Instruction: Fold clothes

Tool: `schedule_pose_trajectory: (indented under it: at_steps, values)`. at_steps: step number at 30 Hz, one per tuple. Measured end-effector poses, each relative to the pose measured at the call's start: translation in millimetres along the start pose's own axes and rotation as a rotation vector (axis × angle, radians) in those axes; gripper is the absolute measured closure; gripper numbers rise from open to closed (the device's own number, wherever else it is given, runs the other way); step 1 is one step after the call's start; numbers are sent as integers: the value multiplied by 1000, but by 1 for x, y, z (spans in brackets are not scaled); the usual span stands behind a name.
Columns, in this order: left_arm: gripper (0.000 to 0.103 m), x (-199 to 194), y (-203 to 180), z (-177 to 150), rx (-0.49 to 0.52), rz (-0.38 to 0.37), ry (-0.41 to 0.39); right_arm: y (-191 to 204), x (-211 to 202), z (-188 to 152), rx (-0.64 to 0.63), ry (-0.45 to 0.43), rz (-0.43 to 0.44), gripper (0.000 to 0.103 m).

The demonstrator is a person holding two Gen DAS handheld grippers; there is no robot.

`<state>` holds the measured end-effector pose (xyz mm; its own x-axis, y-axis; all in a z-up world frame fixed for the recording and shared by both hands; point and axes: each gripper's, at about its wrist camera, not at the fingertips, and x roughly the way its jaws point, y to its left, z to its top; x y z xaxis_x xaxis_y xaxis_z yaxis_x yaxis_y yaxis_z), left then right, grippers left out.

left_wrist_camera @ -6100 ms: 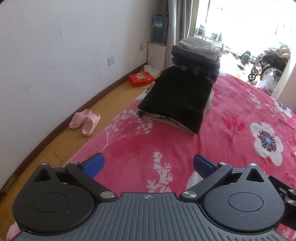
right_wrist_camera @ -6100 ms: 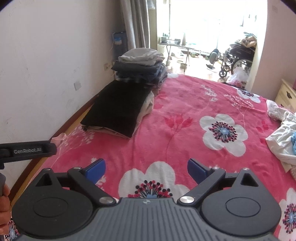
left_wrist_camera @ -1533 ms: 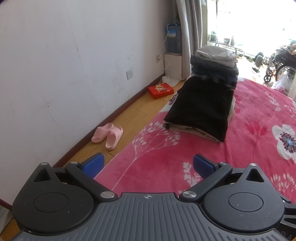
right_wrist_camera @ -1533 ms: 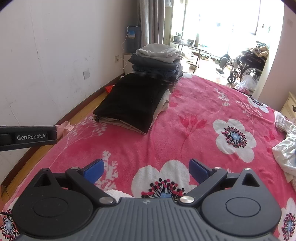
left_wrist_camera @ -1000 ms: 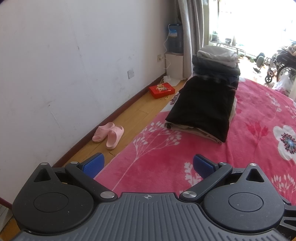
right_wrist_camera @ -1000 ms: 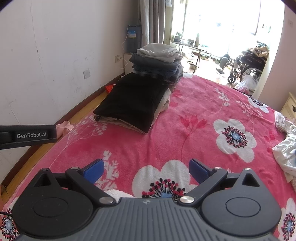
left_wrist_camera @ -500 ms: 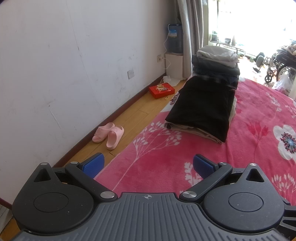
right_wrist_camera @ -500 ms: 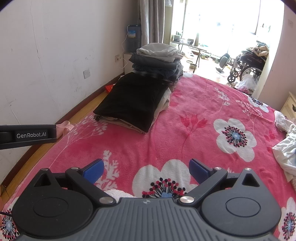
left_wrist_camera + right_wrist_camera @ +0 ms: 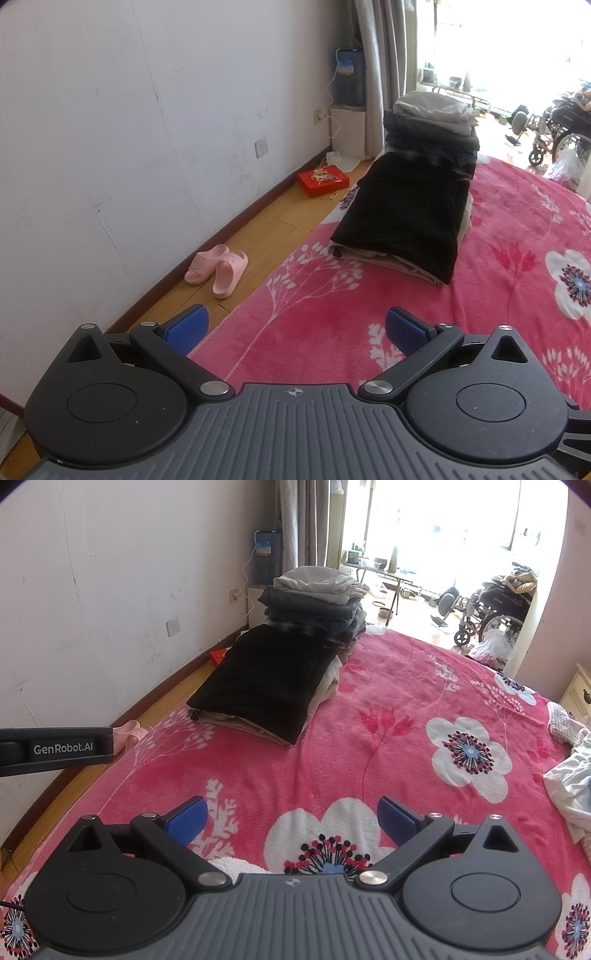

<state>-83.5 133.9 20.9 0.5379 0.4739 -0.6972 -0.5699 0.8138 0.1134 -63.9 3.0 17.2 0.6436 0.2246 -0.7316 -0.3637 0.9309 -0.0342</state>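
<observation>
A folded black garment [image 9: 406, 210] [image 9: 266, 679] lies on a low pile of beige clothes at the bed's far left. Behind it rises a taller stack of folded grey and dark clothes [image 9: 432, 125] [image 9: 317, 598]. Unfolded white clothes [image 9: 570, 775] lie at the bed's right edge. My left gripper [image 9: 295, 328] hovers open and empty over the bed's left edge, well short of the piles. My right gripper [image 9: 291, 818] is open and empty above the pink floral blanket [image 9: 388, 738]. The left gripper's black body [image 9: 55, 747] shows at the left of the right wrist view.
Pink slippers [image 9: 218, 267] and a red box [image 9: 324, 179] lie on the wooden floor by the white wall. A water dispenser [image 9: 349, 79] stands in the corner by the curtain. A wheelchair [image 9: 491, 609] stands beyond the bed. A bedside cabinet [image 9: 578, 694] is at the right.
Over six seconds both grippers drew back from the piles and the left one swung towards the wall. In the last second nothing has visibly moved.
</observation>
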Motion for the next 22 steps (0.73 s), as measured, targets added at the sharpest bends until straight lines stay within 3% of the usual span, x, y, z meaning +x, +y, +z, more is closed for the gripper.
schedule_pose_trajectory:
  at_steps: [22]
  values:
    - [0,2,3,2,-4,5,5,4,0,0,-3,3,-1,2]
